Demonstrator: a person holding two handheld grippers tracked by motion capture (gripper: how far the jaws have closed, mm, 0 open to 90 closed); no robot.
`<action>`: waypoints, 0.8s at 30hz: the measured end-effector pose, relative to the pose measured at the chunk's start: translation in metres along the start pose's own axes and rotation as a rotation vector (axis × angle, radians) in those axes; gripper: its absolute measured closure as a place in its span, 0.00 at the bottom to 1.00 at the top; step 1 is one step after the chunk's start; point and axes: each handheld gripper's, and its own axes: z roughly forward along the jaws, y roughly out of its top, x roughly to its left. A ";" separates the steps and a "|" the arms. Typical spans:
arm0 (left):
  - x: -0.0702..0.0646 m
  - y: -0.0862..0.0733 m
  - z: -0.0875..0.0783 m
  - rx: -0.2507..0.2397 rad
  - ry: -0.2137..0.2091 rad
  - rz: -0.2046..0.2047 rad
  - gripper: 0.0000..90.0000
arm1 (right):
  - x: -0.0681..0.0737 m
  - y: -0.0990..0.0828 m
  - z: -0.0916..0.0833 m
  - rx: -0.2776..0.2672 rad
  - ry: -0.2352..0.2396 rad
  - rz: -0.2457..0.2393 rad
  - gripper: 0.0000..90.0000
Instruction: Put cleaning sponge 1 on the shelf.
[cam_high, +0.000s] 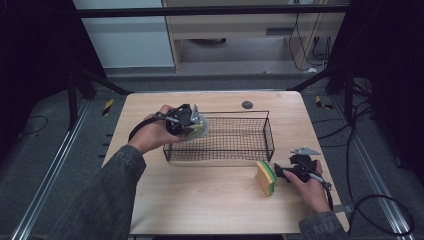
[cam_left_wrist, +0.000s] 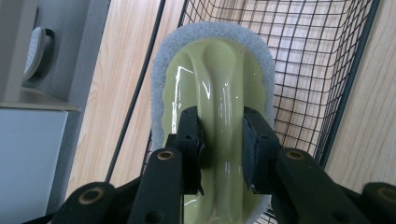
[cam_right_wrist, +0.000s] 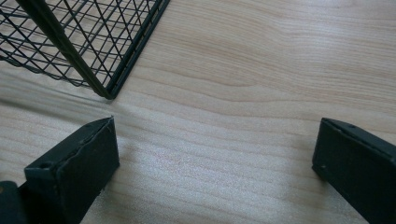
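- The left gripper is clamped on the raised handle of a pale green scrubber with a grey scouring pad around its rim. In the high view it hangs over the left end of the black wire basket, at about rim height.
- Risk: the glossy handle looks slick and the jaws pinch only its narrow ridge, so the scrubber could slide or twist out during the descent, I judge.
- Risk: the pad edge sits close to the basket's left wall in the left gripper view; a slightly off-line lowering could catch it on the top wire and tip the scrubber outside, or drag the light basket across the table.
- Risk: letting go from too high could make it bounce or land on edge against the mesh.
- The right gripper has its jaws spread wide with nothing between them, resting low near the yellow-and-green sponge that stands on the table beside the basket's right corner. A careless nudge could topple that sponge.
- Hard to make out: the scrubber's underside and the near end of its handle are hidden behind the jaws, and the high view is too small to tell whether the pad already touches the basket wire.
- Whether the right gripper touches the sponge is also unclear.
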 end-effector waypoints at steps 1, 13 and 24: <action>0.000 0.000 0.001 0.005 -0.004 0.002 0.79 | 0.000 0.000 0.000 0.000 0.000 -0.001 0.01; 0.000 -0.005 0.011 0.020 -0.014 0.002 0.79 | 0.000 0.000 0.000 0.000 0.001 0.001 0.01; -0.001 -0.010 0.012 0.026 -0.021 0.005 0.79 | 0.000 0.000 0.000 0.000 0.001 -0.002 0.01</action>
